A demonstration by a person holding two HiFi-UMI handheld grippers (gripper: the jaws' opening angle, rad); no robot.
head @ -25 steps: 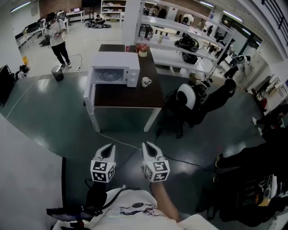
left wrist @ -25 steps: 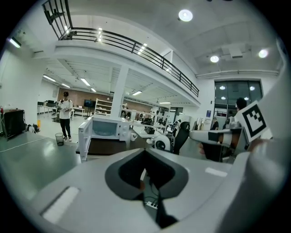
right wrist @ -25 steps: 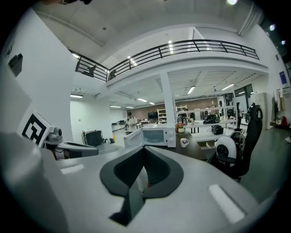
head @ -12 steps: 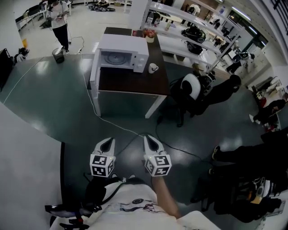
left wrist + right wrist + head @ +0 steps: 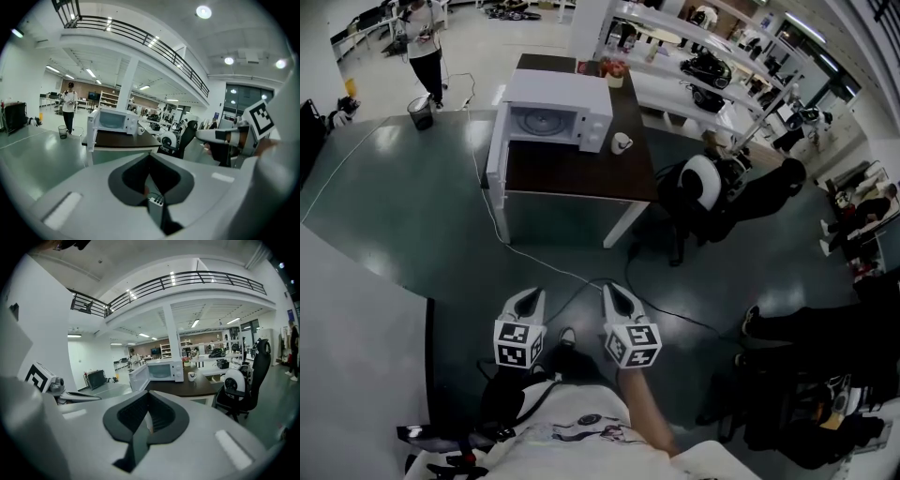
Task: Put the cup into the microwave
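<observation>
In the head view, the left tongs (image 5: 531,296) and the right tongs (image 5: 615,294) are held side by side low in the picture, above the dark green floor (image 5: 403,220). Both pairs are pressed together at the tips, and nothing is held in them. The cup (image 5: 621,142) is seen far away from them. It is stood on the brown counter (image 5: 581,176), just beside the right side of the white microwave (image 5: 555,118). The microwave door (image 5: 495,155) is swung open to the left. A black chair (image 5: 698,192) is parked near the counter's right corner.

In the left gripper view, the left tongs are closed tight, with nothing between them. The counter, microwave and cup are seen well ahead.

In the right gripper view, the right tongs are closed tight too, and nothing is held. The cup is seen on the counter, right of the microwave.
</observation>
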